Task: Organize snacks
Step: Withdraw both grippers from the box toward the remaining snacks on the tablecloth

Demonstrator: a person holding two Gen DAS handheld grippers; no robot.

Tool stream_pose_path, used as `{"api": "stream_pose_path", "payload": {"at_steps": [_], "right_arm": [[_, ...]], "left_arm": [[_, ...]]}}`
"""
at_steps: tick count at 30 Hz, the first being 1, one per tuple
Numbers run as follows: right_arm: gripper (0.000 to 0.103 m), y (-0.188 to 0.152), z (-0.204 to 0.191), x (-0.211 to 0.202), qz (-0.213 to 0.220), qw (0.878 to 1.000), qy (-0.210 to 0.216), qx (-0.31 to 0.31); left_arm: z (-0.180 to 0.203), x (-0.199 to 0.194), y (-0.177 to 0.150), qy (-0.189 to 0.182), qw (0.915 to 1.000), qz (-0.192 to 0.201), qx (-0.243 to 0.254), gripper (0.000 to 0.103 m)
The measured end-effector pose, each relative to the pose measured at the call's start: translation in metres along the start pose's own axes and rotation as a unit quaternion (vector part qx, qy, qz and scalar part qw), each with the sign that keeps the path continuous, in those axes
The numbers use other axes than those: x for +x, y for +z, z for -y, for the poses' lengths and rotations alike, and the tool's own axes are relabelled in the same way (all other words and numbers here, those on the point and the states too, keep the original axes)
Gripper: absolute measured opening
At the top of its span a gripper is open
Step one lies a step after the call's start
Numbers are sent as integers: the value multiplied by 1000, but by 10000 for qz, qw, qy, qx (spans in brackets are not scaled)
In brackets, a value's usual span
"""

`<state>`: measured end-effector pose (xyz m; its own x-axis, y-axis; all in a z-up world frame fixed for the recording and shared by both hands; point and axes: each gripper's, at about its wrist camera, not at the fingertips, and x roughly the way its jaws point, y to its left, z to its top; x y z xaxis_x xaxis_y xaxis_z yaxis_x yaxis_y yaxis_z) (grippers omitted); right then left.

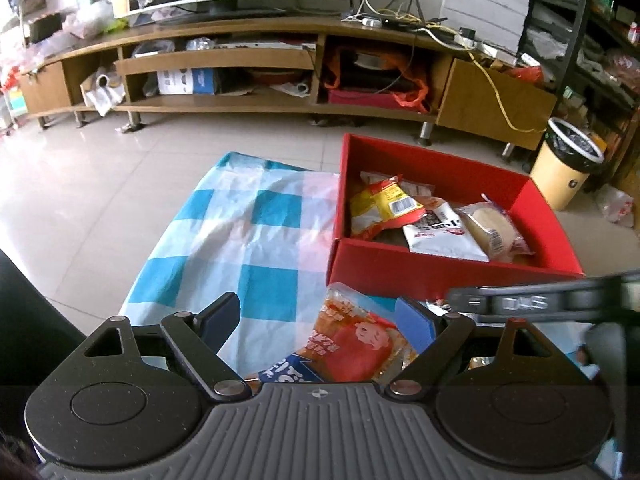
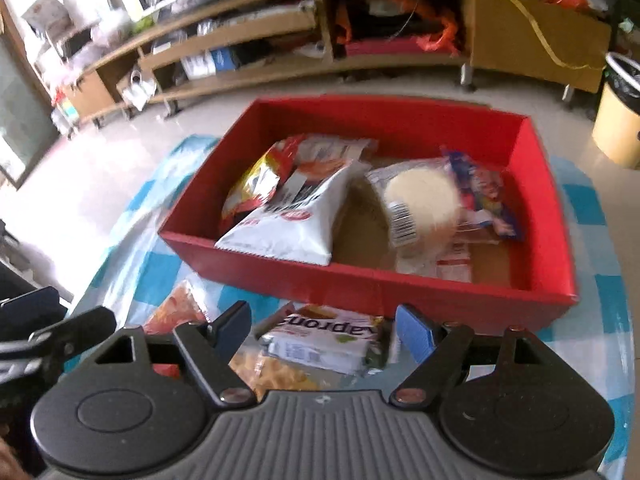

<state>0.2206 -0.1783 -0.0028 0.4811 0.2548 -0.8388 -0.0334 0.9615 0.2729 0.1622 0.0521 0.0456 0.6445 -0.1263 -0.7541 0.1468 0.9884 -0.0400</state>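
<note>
A red box (image 1: pixel 420 270) (image 2: pixel 400 288) stands on a blue-and-white checked cloth (image 1: pixel 248 232). Inside lie a yellow-red packet (image 1: pixel 384 204), a white packet (image 2: pixel 292 220) and a wrapped round bun (image 2: pixel 420 200). My left gripper (image 1: pixel 318 320) is open over an orange snack packet (image 1: pixel 356 344) lying in front of the box. My right gripper (image 2: pixel 324 326) is open over a white-and-red packet (image 2: pixel 324 336), beside a yellowish snack bag (image 2: pixel 268 368). Neither gripper holds anything. Part of the right gripper (image 1: pixel 540 300) shows in the left wrist view.
A long wooden TV stand (image 1: pixel 280 76) full of clutter runs along the back, with tiled floor (image 1: pixel 100 168) between. A cream bin (image 1: pixel 564 164) stands at the right next to dark shelves (image 1: pixel 592 40).
</note>
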Motion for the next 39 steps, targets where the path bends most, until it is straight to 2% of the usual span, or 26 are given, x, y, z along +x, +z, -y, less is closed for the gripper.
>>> {"api": "stream_pose_path", "payload": {"at_steps": [5, 7, 11, 15, 18, 19, 24, 27, 30, 32, 33, 35, 37, 39], "right_arm": [[75, 4, -14, 25, -281, 9991, -277, -138], [67, 0, -11, 30, -305, 9989, -340, -88], [62, -11, -4, 25, -255, 9989, -276, -270], [52, -22, 8, 5, -263, 9991, -160, -282], [35, -36, 20, -12, -242, 9994, 1, -251], [33, -42, 24, -16, -250, 9993, 56, -255], [33, -65, 34, -34, -319, 9981, 290, -442], [34, -71, 39, -38, -581, 9953, 549, -543], [44, -73, 45, -47, -510, 9963, 349, -597], [45, -70, 49, -53, -308, 9979, 264, -509], [45, -68, 47, -54, -268, 9967, 329, -687], [47, -66, 34, -51, -378, 9881, 218, -1474], [49, -69, 18, -45, -619, 9657, -5, -2522], [49, -75, 5, -43, -695, 9342, -81, -3499]], "left_arm": [[-7, -3, -3, -39, 10000, 2, -20, 90], [-10, -3, -3, -37, 10000, -19, -69, 90], [-13, -1, -4, -20, 9998, -84, -160, 90], [-7, -1, -6, -36, 9999, -90, -48, 90], [-2, 3, -10, -30, 9999, -141, 79, 93], [-1, 6, -12, 1, 9998, -172, 111, 94], [2, 14, -16, 57, 9994, -334, 89, 94], [6, 12, -15, 90, 9995, -263, 172, 94], [7, 10, -14, 57, 9996, -222, 171, 94], [6, 8, -13, 48, 9996, -206, 159, 94], [5, 7, -13, 43, 9997, -188, 155, 94], [2, 3, -12, 35, 9998, -145, 131, 95], [-2, 1, -11, -8, 9999, -113, 80, 95], [-4, 0, -11, -25, 9999, -105, 53, 95]]}}
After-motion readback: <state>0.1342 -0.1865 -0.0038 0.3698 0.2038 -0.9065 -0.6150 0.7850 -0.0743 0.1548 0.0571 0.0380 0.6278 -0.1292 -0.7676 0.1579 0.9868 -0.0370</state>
